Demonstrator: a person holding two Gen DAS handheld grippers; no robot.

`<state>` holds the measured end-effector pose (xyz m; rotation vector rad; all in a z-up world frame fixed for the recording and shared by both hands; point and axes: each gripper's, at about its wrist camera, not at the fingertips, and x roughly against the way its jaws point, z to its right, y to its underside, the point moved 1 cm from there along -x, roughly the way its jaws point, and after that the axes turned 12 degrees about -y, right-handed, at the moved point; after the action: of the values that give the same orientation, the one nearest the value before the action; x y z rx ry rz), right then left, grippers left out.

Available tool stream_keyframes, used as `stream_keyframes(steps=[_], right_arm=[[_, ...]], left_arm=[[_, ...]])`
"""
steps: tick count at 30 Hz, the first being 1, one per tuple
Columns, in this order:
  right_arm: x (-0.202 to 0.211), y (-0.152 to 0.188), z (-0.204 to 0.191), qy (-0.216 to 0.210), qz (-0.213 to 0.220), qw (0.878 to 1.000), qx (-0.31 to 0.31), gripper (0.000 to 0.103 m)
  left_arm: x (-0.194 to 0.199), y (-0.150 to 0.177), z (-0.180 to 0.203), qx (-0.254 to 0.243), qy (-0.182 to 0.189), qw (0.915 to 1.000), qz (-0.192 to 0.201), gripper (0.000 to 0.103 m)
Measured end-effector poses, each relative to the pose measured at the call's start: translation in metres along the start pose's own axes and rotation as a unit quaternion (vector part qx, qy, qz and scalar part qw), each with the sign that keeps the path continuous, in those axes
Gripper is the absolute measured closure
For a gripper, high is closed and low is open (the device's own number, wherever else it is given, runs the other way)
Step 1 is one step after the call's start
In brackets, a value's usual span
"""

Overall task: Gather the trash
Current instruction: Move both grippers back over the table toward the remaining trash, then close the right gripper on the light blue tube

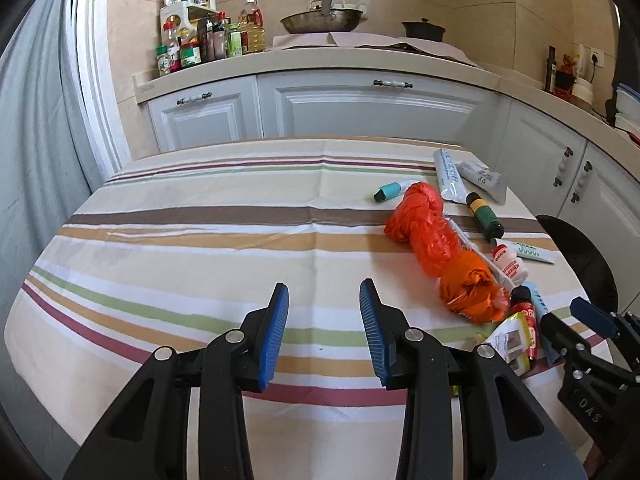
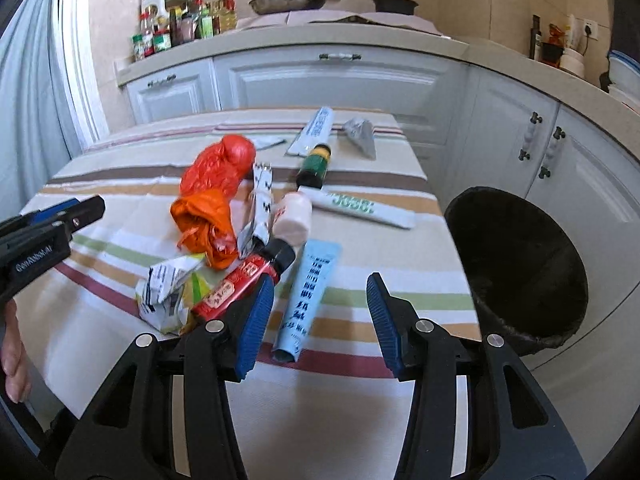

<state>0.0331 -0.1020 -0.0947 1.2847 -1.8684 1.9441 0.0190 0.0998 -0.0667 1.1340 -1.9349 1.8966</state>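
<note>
Left gripper (image 1: 324,308) with jaws wide apart and empty, above bare striped tablecloth (image 1: 180,216). Right gripper (image 2: 320,300) likewise wide open and empty, its jaws either side of a light-blue tube (image 2: 308,292) lying flat. Trash clusters on the table's right half: red-orange plastic bags (image 2: 212,192), red bottle (image 2: 240,284), white bottle (image 2: 294,216), crumpled wrappers (image 2: 168,292). Black-lined bin (image 2: 520,264) stands just beside the table edge.

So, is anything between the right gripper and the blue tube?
Nothing visible. The right gripper is open, and the blue tube lies flat just ahead between its fingers. The red bottle lies beside it, leftward.
</note>
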Motion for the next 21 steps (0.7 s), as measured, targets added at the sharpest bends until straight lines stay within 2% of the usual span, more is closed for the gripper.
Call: stream_keyframes(steps=[4, 6, 8, 9, 21], right_arm=[[-0.004, 0.002, 0.001, 0.002, -0.007, 1.0, -0.004, 0.057], [-0.006, 0.003, 0.0, -0.001, -0.01, 1.0, -0.005, 0.064], [-0.007, 0.003, 0.0, -0.007, -0.014, 1.0, -0.005, 0.084], [-0.009, 0.004, 0.0, -0.008, -0.017, 1.0, -0.003, 0.085], [0.001, 0.007, 0.009, 0.0, -0.006, 1.0, -0.002, 0.088]], left_arm=[[0.0, 0.003, -0.001, 0.0, 0.008, 1.0, -0.003, 0.062], [-0.001, 0.004, 0.001, -0.002, 0.013, 0.9999, -0.004, 0.062], [0.0, 0.005, 0.002, -0.003, 0.017, 0.9998, -0.005, 0.061], [0.0, 0.006, 0.002, -0.004, 0.018, 0.9998, -0.006, 0.061], [0.01, 0.008, 0.016, -0.018, 0.032, 0.9993, 0.0, 0.057]])
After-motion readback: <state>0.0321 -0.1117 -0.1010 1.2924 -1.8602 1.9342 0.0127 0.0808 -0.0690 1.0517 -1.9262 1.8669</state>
